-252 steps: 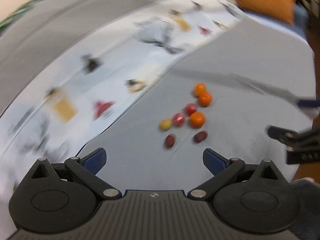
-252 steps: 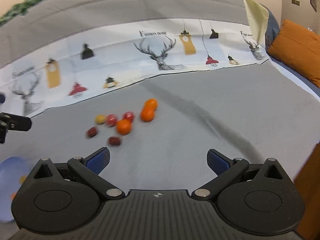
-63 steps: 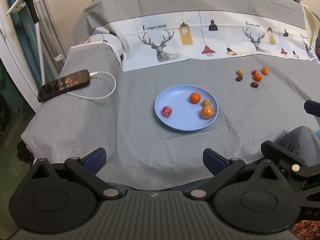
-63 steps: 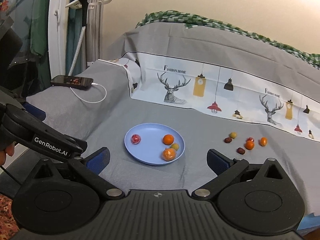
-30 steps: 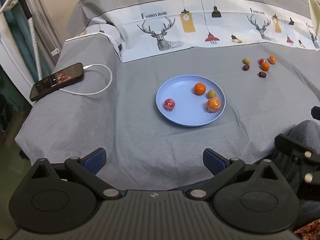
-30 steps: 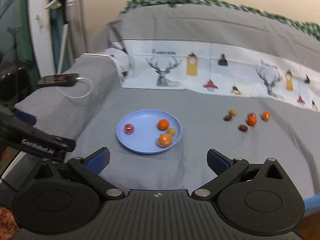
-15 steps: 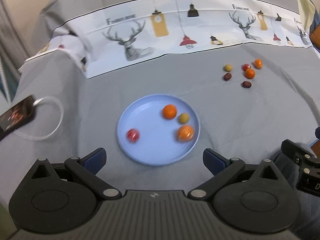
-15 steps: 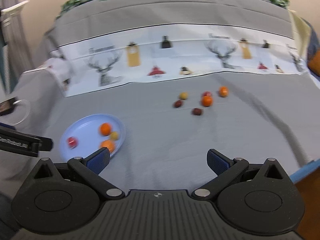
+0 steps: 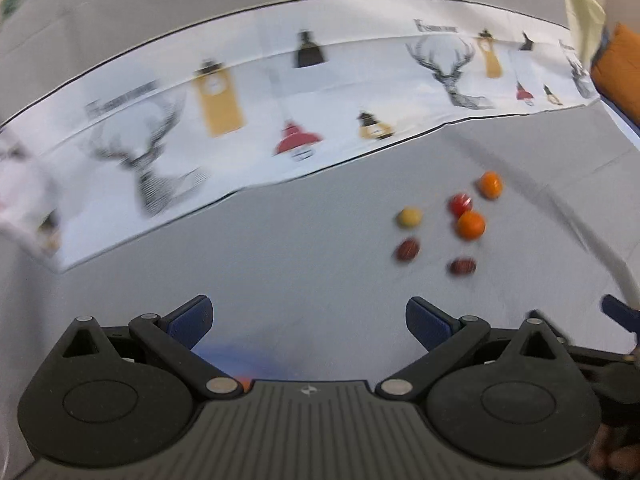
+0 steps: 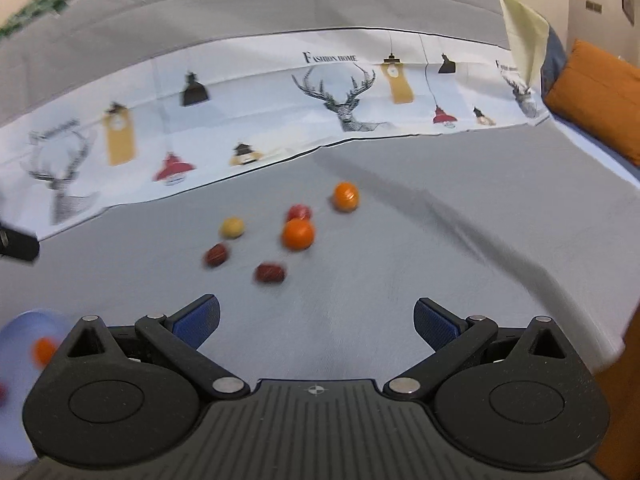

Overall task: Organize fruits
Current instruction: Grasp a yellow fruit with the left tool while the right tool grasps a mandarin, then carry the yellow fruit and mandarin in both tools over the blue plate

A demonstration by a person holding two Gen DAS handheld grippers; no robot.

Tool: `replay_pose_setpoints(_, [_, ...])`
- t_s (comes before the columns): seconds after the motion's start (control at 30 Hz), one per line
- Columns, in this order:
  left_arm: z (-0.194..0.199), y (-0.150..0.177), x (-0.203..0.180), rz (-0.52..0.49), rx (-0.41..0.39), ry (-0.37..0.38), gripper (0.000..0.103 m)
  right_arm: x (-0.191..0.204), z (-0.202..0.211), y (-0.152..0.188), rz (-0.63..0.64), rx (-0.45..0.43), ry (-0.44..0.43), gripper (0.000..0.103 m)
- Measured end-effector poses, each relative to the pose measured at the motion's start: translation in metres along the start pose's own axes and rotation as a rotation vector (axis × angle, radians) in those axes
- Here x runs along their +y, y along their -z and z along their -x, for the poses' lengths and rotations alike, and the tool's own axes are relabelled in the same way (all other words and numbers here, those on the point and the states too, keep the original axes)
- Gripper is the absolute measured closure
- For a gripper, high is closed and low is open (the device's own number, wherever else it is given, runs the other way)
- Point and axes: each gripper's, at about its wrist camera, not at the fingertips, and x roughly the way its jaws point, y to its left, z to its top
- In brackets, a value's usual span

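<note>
1. Six loose fruits lie on the grey sheet, clustered round the near orange: a red fruit just behind it, a second orange behind and to its right, a yellow fruit to its left, and two dark red dates in front of it.
2. Half a second ago the blue plate filled the left wrist view; now we see only a blurred sliver of it at the right wrist view's lower left, well apart from the near orange (one orange fruit shows on it).
3. Both views have swung toward the cluster, which sits larger than before, so we judge a new pick is starting.
4. Our right gripper is spread wide and holds nothing; the cluster lies just ahead of its fingers.
5. Our left gripper is likewise spread and empty, with the near orange ahead and to its right.
6. The patterned cloth runs behind the near orange, an orange cushion far right.
</note>
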Motion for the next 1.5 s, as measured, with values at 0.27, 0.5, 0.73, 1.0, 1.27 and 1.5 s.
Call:
replay_pose_setpoints(0.27, [-0.123,-0.064,-0.039,-0.032,0.094,0.112,0.000,0.003,-0.125,-0.030,-0.048,0.028,0.069,0.001])
replay_pose_setpoints(0.5, [-0.198,-0.078,-0.067,-0.101,0.158,0.143,0.000,0.008,-0.190,-0.034,-0.023,0.064,0.072,0.001])
replay_pose_setpoints(0.73, [-0.224,-0.083,-0.085,-0.115,0.199,0.163,0.027,0.007,-0.197,-0.028,0.009,0.024,0.067,0.001])
replay_pose_setpoints(1.0, [-0.184,-0.084,-0.066,-0.076,0.152,0.181,0.073,-0.001,-0.183,-0.031,-0.025,-0.033,0.048,0.067])
replay_pose_setpoints(1.27, [-0.044,-0.031,-0.012,-0.018,0.084,0.088,0.073,-0.045,-0.073,-0.036,-0.119,-0.169,0.224,0.067])
replay_pose_setpoints(1.5, [0.083,0.047,0.027,0.068,0.058,0.055,0.073,-0.062,0.070,-0.002,-0.082,-0.128,0.030,0.067])
